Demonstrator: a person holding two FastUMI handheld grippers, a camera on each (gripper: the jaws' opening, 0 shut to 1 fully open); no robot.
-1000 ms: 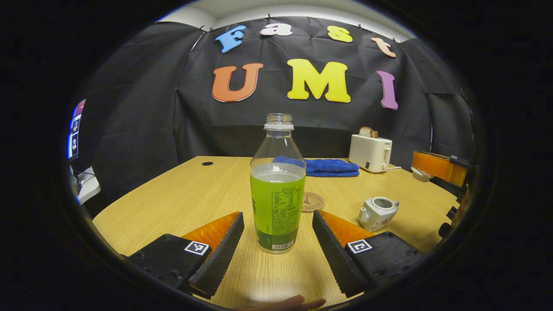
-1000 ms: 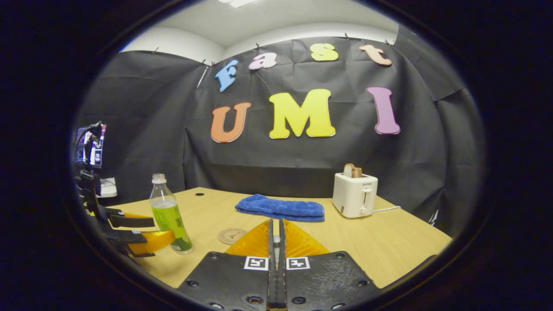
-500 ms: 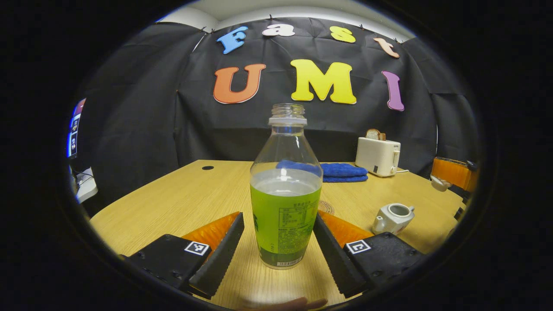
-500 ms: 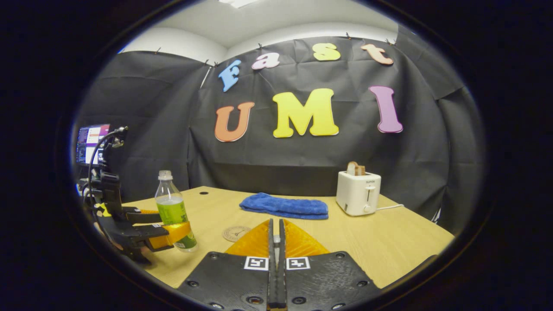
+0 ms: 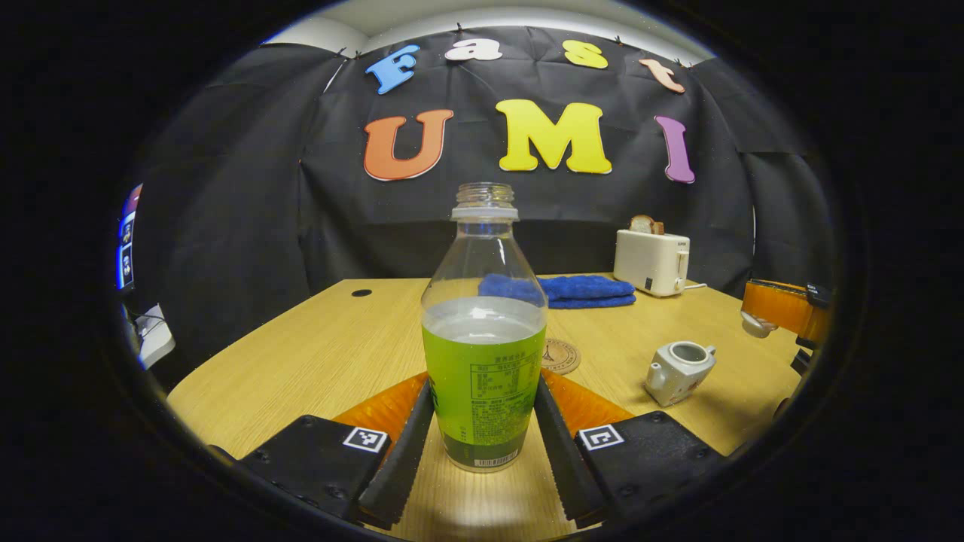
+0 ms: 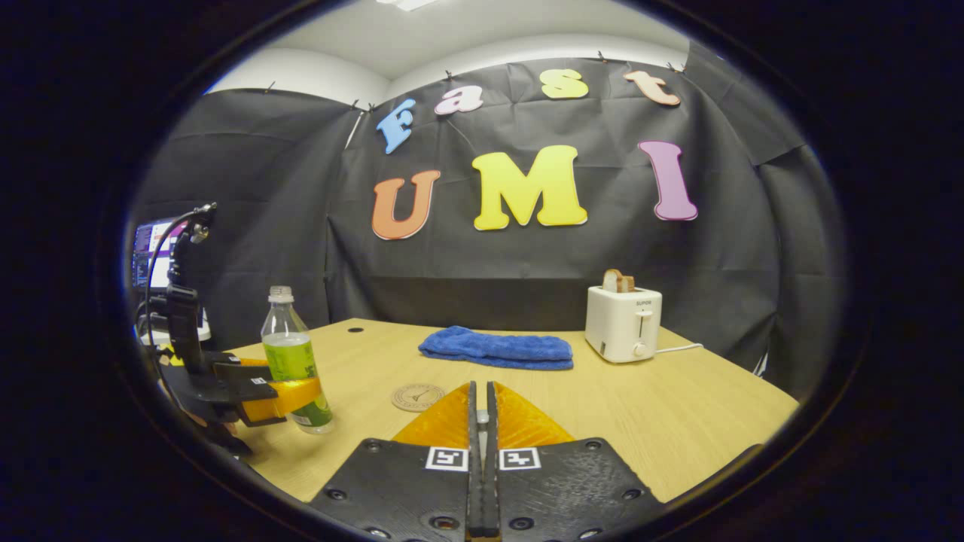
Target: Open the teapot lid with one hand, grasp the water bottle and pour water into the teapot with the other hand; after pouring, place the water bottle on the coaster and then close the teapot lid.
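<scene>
Standing upright on table (image 5: 316,354): 1 water bottle (image 5: 483,354), left gripper (image 5: 482,444) fingers clamped on it | 1 lidless teapot (image 5: 680,369), 1 coaster (image 6: 419,397) | right gripper (image 6: 480,421) fingers together; lid cannot be made out.

Staged lab booth, not real kitchen — black cloth wall (image 6: 248,226) pinned round light wooden table (image 6: 678,421), white toaster (image 6: 623,324) with bread, lit computer monitor (image 6: 151,252) at left edge.

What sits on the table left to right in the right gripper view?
Clear plastic bottle with green label → round brown coaster → folded blue towel → white toaster holding bread.
</scene>
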